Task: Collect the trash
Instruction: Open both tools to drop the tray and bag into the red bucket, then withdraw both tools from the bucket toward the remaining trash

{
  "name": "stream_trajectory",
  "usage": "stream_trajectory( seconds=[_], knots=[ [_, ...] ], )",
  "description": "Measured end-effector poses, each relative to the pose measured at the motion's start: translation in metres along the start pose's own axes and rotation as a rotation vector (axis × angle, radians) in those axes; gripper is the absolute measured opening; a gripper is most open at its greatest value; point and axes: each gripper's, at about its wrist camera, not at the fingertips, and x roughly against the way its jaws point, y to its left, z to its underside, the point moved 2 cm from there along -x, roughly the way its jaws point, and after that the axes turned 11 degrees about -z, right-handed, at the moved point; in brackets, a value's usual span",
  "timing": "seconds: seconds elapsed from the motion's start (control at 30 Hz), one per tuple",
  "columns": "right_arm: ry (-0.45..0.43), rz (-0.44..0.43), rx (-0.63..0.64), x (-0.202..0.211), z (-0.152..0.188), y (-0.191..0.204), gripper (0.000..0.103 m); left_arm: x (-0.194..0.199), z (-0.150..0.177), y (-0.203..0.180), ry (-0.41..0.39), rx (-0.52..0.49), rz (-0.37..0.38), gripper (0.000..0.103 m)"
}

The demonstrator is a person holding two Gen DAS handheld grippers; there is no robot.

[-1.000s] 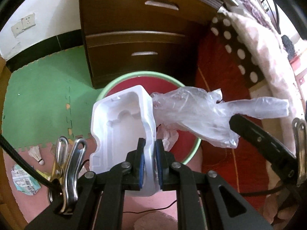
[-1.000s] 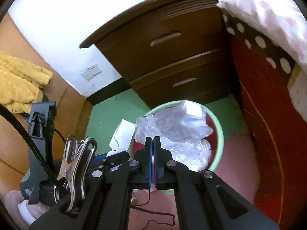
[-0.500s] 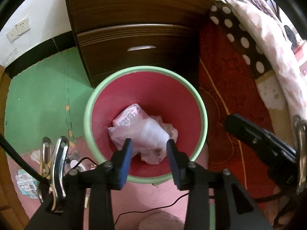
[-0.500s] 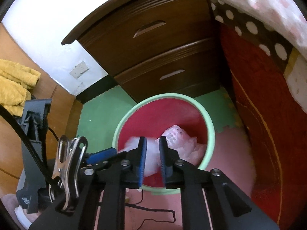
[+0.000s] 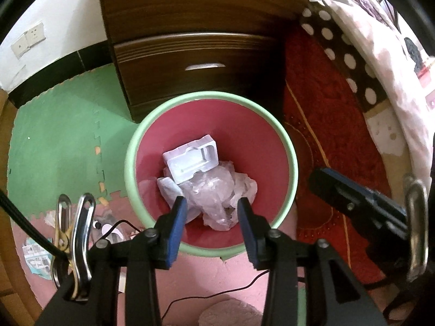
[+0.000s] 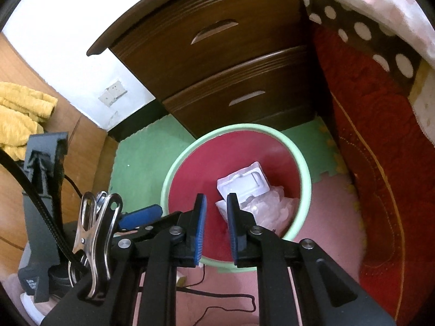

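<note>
Fingers (image 5: 246,225) hang parted above tray (image 5: 191,161) lying in bin (image 5: 130,163).

A white moulded foam tray (image 5: 191,160) lies face-up, tilted, inside the red bin with a green rim (image 5: 130,163), resting at eleven o'clock on crumpled clear plastic bags (image 5: 217,193), possibly several.

dark wooden drawers (image 5: 190,40), green floor mat (image 5: 59,141)

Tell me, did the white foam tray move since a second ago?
Yes. The white foam tray left the left gripper and dropped into the bin, onto the plastic bag.
</note>
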Motion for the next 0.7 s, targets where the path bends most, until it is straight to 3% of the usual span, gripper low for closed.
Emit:
stream_trajectory(
  seconds=[0.4,0.7],
  knots=[
    [0.057,-0.036,0.052,-0.024,0.009,0.011,0.018,0.003,0.020,0.036,0.004,0.112,-0.059,0.040],
    [0.089,-0.023,0.134,-0.038,0.038,0.025,0.021,0.005,0.069,0.089,-0.015,0.253,-0.114,0.040]
  ],
)
